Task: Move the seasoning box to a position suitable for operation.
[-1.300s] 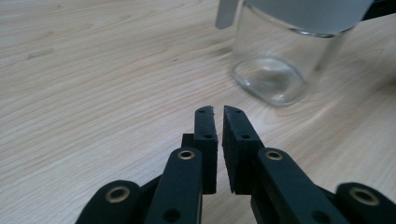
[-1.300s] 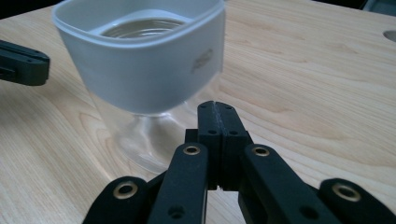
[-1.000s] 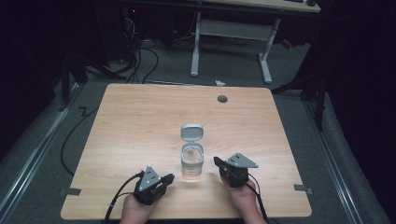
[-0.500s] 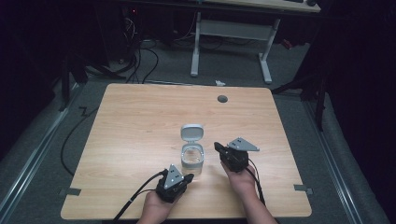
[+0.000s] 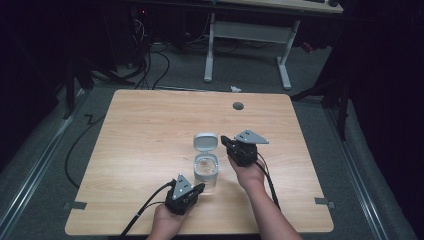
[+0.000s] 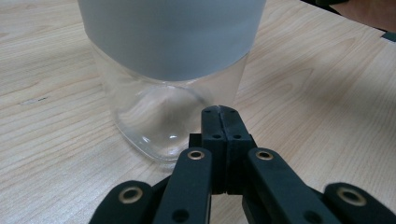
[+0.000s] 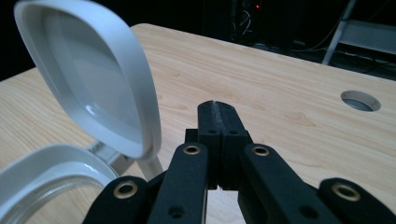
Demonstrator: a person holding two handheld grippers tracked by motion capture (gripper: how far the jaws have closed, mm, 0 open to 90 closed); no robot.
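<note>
A clear glass jar with a grey collar stands at the table's middle front, its hinged grey lid flipped up and open behind it. My left gripper lies low at the jar's near left with its jaws shut and empty. In the left gripper view its tips sit close against the jar's base. My right gripper hovers to the right of the lid, jaws shut on nothing. In the right gripper view, the lid rises just left of its tips, above the jar's rim.
A round cable hole is set in the wooden table near its far edge, also seen as the hole ahead of my right gripper. Cables trail from both grippers off the front edge. A desk frame stands beyond the table.
My left gripper has slid right along the front edge up to the jar's base. My right gripper has risen and moved away from the front edge to beside the open lid.
</note>
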